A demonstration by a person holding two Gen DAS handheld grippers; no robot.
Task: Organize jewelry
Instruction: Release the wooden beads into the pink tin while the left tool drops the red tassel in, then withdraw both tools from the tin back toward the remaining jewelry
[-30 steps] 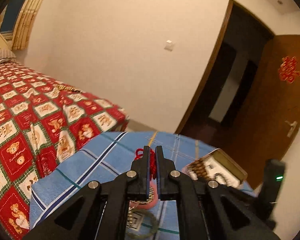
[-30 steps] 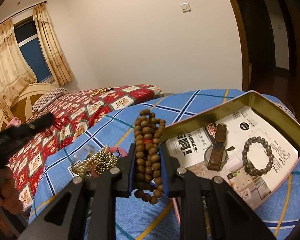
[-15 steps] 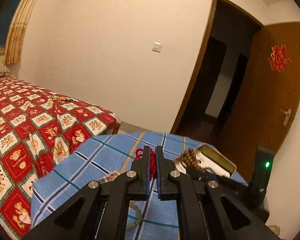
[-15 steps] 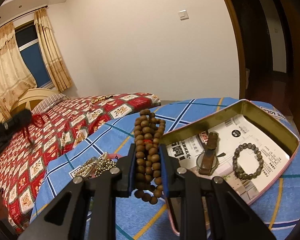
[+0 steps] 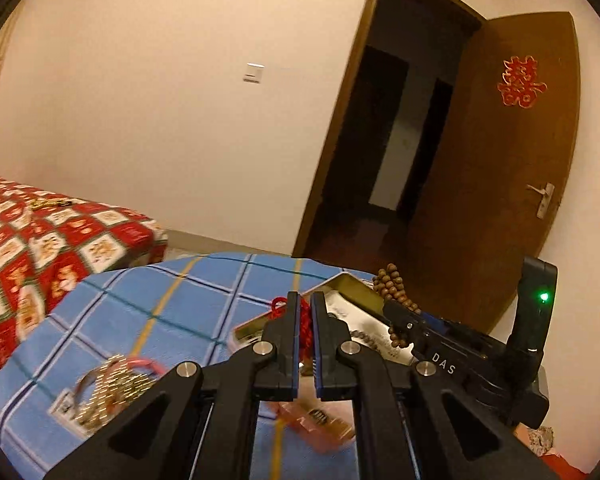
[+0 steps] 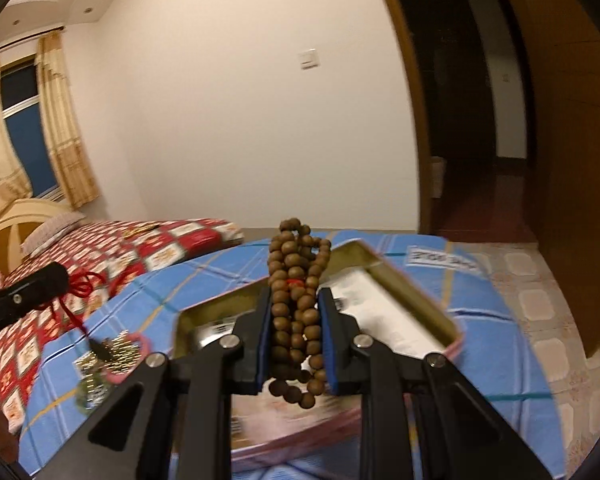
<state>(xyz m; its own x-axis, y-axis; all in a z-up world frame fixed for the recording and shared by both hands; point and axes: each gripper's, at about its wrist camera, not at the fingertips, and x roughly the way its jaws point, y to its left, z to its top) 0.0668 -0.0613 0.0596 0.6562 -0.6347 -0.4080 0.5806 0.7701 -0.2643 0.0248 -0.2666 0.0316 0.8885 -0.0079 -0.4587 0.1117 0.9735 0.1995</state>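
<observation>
My left gripper (image 5: 306,300) is shut on a red knotted cord (image 5: 305,322), held above the blue checked cloth near the open metal tin (image 5: 350,286). My right gripper (image 6: 296,298) is shut on a string of brown wooden beads (image 6: 296,276), held over the tin (image 6: 412,300), which lies open on the cloth. The right gripper (image 5: 396,314) with its beads also shows in the left wrist view over the tin's far side. The left gripper's tip with the red cord (image 6: 82,284) shows at the left of the right wrist view.
A heap of gold chain and a pink bangle (image 5: 112,380) lies on the blue cloth (image 5: 160,300) at the left, also in the right wrist view (image 6: 116,354). A red patterned bed (image 6: 112,252) stands behind. An open brown door (image 5: 500,160) is at the right.
Both grippers have swung to the right, keeping their loads. The left gripper now points at the tin, and the right gripper has come over the tin's middle.
</observation>
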